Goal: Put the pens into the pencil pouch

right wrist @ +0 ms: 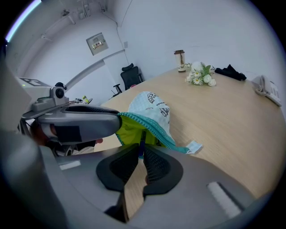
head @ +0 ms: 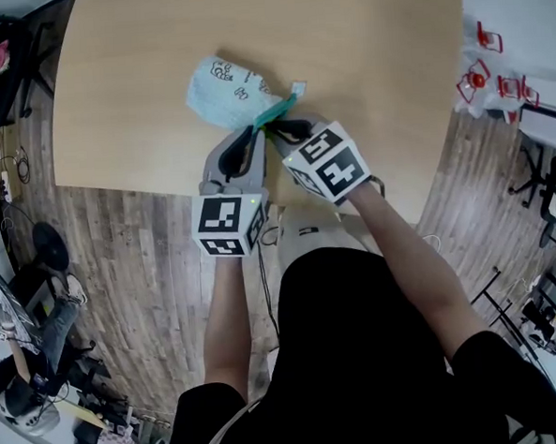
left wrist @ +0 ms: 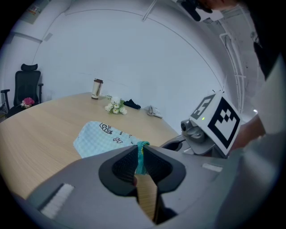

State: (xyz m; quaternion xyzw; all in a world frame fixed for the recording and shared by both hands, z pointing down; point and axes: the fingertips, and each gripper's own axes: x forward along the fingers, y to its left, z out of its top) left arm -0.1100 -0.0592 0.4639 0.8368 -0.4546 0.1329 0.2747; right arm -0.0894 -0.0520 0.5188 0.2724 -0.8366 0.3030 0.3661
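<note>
The pouch [head: 228, 90] lies near the worktop's [head: 371, 51] near edge, with its mouth toward the person. The left gripper [head: 252, 132] has its jaws closed on the pouch's teal zip edge [left wrist: 141, 154]. Just beside it, the right gripper [head: 287, 128] has its jaws nearly together on a thin dark pen [right wrist: 141, 143]. The pen's far end reaches into the gaping, lime-lined opening [right wrist: 129, 132].
</note>
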